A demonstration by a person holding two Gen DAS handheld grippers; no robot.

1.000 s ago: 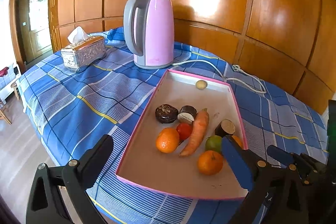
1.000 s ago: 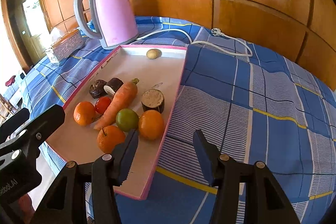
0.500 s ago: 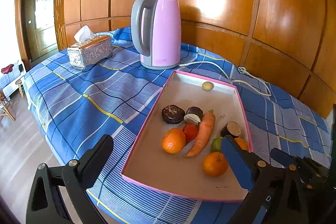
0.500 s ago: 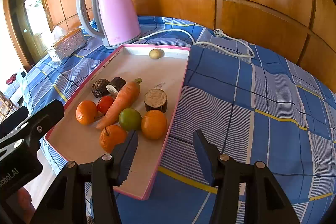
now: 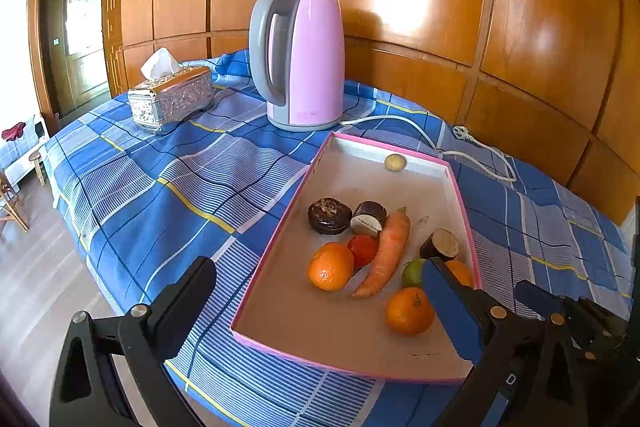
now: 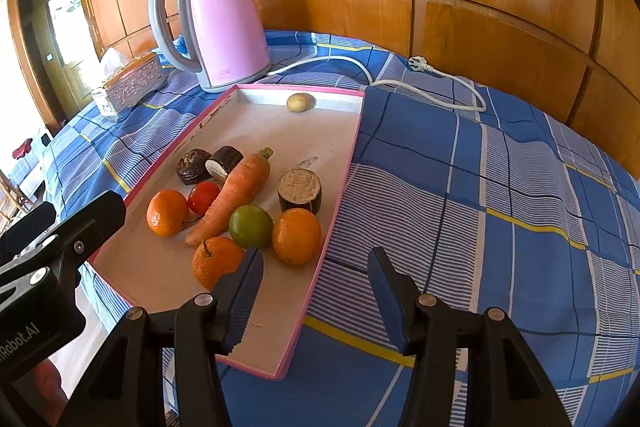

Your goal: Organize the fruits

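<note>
A pink-rimmed tray (image 5: 280, 239) (image 6: 256, 123) lies on the blue checked cloth. In it are three oranges (image 6: 167, 213), (image 6: 216, 267), (image 6: 296, 235), a green fruit (image 6: 251, 225), a tomato (image 6: 203, 197), a carrot (image 6: 236, 199), cut aubergine pieces (image 6: 300, 189) and a small potato (image 6: 298, 102) at the far end. My left gripper (image 5: 316, 267) hangs open over the tray's near end, its right finger (image 5: 448, 311) covering part of one orange (image 5: 460, 271). My right gripper (image 6: 316, 259) is open above the tray's right rim, nothing between its fingers.
A pink kettle (image 5: 304, 59) stands behind the tray, and its white cord (image 6: 440, 83) trails across the cloth to the right. An embossed silver tissue box (image 5: 172, 99) sits at the far left. The table edge drops to the floor on the left.
The left wrist view has drifted slightly, bringing the kettle and tray a little to the right. Fruits and both grippers' jaws stand as before.
</note>
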